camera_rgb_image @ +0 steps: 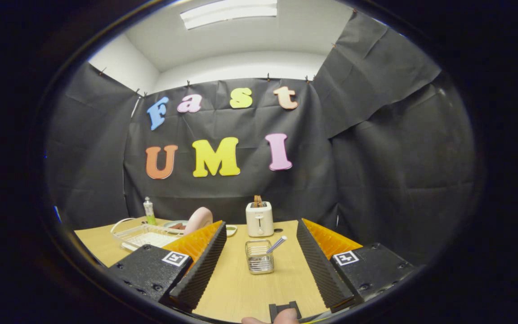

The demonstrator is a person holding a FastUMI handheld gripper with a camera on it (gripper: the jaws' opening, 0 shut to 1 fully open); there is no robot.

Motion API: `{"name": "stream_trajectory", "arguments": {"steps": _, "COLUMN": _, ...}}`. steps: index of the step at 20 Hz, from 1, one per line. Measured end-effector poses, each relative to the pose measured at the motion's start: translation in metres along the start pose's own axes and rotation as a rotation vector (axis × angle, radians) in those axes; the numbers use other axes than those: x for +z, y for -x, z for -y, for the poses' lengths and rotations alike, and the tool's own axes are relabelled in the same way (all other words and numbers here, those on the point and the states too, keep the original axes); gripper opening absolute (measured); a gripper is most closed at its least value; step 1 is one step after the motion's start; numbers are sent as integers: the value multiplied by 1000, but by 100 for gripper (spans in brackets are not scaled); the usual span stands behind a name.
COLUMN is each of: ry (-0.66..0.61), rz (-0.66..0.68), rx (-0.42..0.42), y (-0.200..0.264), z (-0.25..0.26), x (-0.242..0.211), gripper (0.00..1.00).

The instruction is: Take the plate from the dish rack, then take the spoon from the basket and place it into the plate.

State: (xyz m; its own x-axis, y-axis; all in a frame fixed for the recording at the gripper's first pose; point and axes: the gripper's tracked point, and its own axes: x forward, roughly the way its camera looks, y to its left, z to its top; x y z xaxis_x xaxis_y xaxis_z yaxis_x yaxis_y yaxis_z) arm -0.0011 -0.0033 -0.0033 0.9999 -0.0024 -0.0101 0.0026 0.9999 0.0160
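One plate, pink, stands on edge at the back of the dish rack. One spoon leans in the wire basket, between the gripper fingers, which are wide apart and hold nothing. Behind the basket stands a toaster on the table.

The left finger of the tongs hides the lower part of the pink plate and a corner of the dish rack. The basket conceals the spoon below its handle.
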Motion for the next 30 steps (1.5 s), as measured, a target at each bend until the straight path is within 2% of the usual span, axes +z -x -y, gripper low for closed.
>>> {"name": "stream_trajectory", "arguments": {"steps": 9, "ry": 0, "rz": -32, "rx": -9, "y": -12, "z": -3, "x": 4, "gripper": 100}}
{"name": "stream_trajectory", "arguments": {"steps": 12, "ry": -12, "rz": -63, "rx": 25, "y": -18, "z": -19, "x": 14, "gripper": 100}}
{"name": "stream_trajectory", "arguments": {"steps": 19, "ry": 47, "rz": -91, "rx": 76, "y": -56, "z": -72, "x": 53, "gripper": 100}}
{"name": "stream_trajectory", "arguments": {"steps": 26, "ry": 107, "rz": -236, "rx": 150, "y": -97, "z": -141, "x": 78, "gripper": 100}}
{"name": "stream_trajectory", "arguments": {"steps": 30, "ry": 105, "rz": -396, "rx": 153, "y": -134, "z": -163, "x": 73, "gripper": 100}}
